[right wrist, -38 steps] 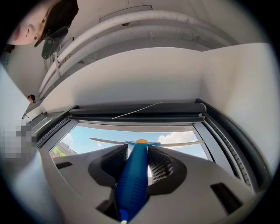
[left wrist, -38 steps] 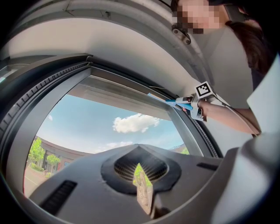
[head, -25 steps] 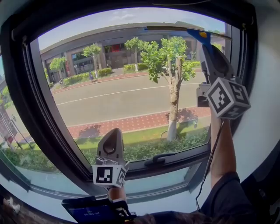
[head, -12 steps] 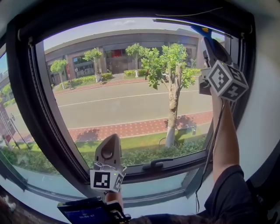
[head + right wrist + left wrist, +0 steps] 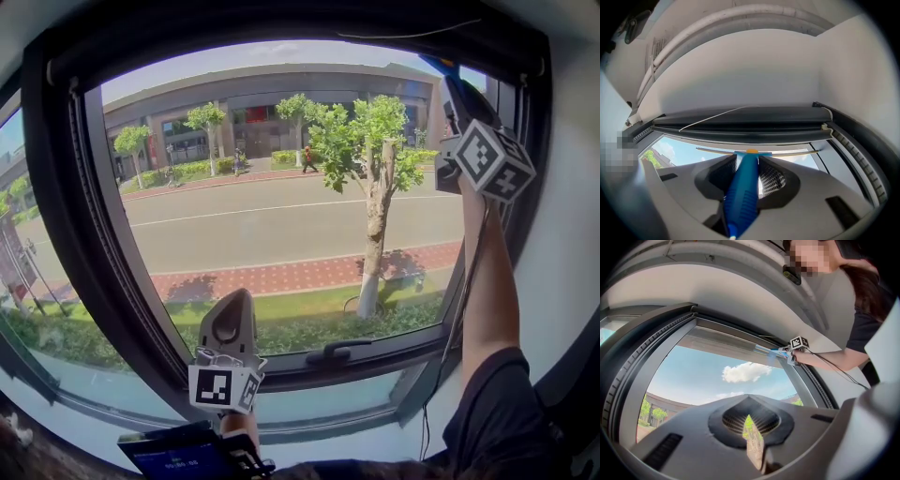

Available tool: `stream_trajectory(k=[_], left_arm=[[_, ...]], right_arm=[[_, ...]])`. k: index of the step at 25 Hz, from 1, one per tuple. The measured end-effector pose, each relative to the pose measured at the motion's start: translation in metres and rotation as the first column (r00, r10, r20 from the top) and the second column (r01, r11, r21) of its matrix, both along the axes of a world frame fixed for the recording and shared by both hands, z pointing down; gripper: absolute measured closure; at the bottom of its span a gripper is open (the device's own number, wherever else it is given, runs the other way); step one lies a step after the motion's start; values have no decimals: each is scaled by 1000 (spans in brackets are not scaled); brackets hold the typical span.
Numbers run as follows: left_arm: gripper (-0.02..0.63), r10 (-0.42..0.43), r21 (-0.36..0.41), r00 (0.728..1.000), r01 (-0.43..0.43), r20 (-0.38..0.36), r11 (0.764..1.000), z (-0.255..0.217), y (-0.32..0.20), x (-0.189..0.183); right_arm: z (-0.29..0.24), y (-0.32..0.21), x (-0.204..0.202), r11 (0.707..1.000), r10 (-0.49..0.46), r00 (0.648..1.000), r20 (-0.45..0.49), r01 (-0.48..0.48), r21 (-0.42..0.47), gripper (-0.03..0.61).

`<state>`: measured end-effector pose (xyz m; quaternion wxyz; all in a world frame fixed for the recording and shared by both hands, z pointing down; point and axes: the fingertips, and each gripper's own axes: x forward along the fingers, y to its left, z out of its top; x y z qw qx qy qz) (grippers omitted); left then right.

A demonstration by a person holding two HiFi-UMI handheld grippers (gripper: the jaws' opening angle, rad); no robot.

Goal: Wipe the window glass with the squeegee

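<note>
The window glass [image 5: 281, 216] fills the head view, with a street and trees beyond it. My right gripper [image 5: 452, 94] is raised to the pane's top right corner and is shut on the blue handle of the squeegee [image 5: 743, 192]. Its thin blade [image 5: 787, 153] lies level just under the dark top frame [image 5: 740, 125]. In the head view only a bit of the blue squeegee [image 5: 434, 64] shows. The left gripper view shows the squeegee [image 5: 769, 351] far up at the top rail. My left gripper [image 5: 230, 309] hovers low before the bottom frame, shut and holding nothing.
A black window handle [image 5: 339, 352] sits on the lower frame, right of the left gripper. A cable [image 5: 461, 300] hangs along the raised arm. A dark device with a screen [image 5: 178, 455] is at the bottom edge. A thin white cord [image 5: 717, 115] runs across the top frame.
The right gripper has carried the squeegee higher, so its blade now sits against the top frame and is mostly out of the head view. The left gripper has hardly moved.
</note>
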<state>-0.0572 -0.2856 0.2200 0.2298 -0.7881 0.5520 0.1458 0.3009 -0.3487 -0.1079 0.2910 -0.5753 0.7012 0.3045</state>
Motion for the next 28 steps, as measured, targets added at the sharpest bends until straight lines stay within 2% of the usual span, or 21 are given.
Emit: stream_trajectory(k=[8, 28], left_arm=[[612, 14, 7, 1000, -14, 2, 1000, -4, -1, 4], [612, 30, -31, 999, -30, -12, 999, 5, -1, 5]], right_arm=[[8, -1, -2, 1000, 2, 1000, -6, -2, -14, 436], [47, -4, -9, 999, -9, 1000, -29, 7, -52, 436]])
